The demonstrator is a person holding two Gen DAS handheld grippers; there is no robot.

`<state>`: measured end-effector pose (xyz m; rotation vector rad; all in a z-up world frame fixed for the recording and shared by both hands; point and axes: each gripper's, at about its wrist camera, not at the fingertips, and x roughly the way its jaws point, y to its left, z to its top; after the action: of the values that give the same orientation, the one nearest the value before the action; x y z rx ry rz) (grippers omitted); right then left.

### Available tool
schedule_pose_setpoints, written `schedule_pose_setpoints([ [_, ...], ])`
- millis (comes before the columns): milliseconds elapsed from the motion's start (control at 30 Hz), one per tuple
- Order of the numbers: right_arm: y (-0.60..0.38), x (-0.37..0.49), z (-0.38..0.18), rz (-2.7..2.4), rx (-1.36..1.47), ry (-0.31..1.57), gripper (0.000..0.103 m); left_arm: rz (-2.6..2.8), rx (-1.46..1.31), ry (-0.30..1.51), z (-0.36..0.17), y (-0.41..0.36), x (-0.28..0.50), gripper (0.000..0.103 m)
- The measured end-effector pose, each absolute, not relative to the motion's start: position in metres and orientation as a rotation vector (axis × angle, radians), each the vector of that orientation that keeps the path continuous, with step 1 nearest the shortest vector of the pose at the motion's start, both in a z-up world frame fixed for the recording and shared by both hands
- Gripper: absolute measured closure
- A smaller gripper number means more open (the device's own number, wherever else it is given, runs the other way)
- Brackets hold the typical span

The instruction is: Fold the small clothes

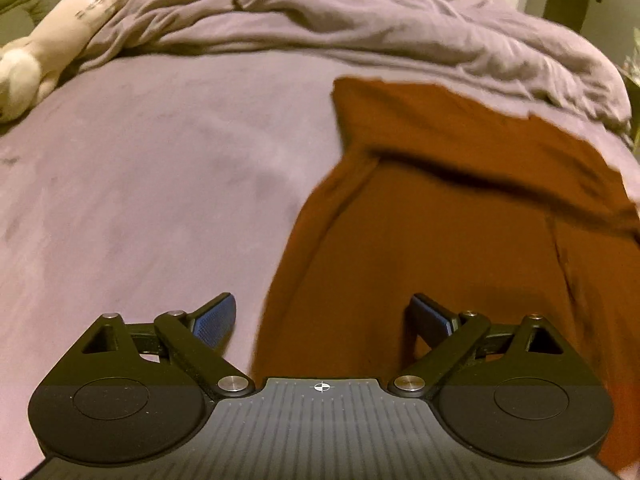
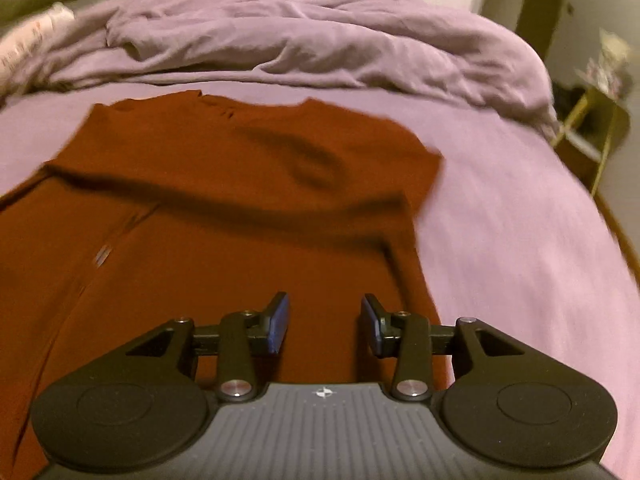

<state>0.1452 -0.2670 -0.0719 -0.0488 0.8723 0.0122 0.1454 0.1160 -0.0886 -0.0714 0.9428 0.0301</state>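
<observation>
The bed sheet (image 1: 140, 200), lilac and smooth, covers most of both views. A crumpled duvet (image 2: 320, 40) of the same colour lies bunched along the far side. A pale plush toy (image 1: 60, 40) lies at the far left, touching the duvet edge.

The rust-brown garment (image 2: 200, 220) lies spread on the sheet, nearer than the duvet. It has already been doubled: one thick fold runs left to right across its middle. A seam (image 2: 116, 240) runs lengthwise down its left part. Its far edge is uneven, with a small notch.

My left gripper (image 1: 322, 316) hovers over the garment's left edge, jaws spread wide, holding nothing. My right gripper (image 2: 324, 320) hovers over the garment's near right part, jaws partly apart, likewise gripping nothing.
</observation>
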Motion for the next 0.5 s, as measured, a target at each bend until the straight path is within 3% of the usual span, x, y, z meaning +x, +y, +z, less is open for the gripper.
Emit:
schedule_pose_setpoints([
  [200,-0.317,0.038,-0.07,-0.013,0.228,0.919,0.064,0.0,-0.06,1.005,-0.091,0.135,0.088,0.007],
  [400,-0.325,0.016,-0.07,-0.028,0.32,0.964,0.064,-0.08,-0.232,1.067,-0.089,0.151,0.076,0.032],
  [500,-0.324,0.019,-0.07,-0.015,0.348,0.971,0.064,-0.09,-0.288,1.082,-0.092,0.154,0.079,0.037],
])
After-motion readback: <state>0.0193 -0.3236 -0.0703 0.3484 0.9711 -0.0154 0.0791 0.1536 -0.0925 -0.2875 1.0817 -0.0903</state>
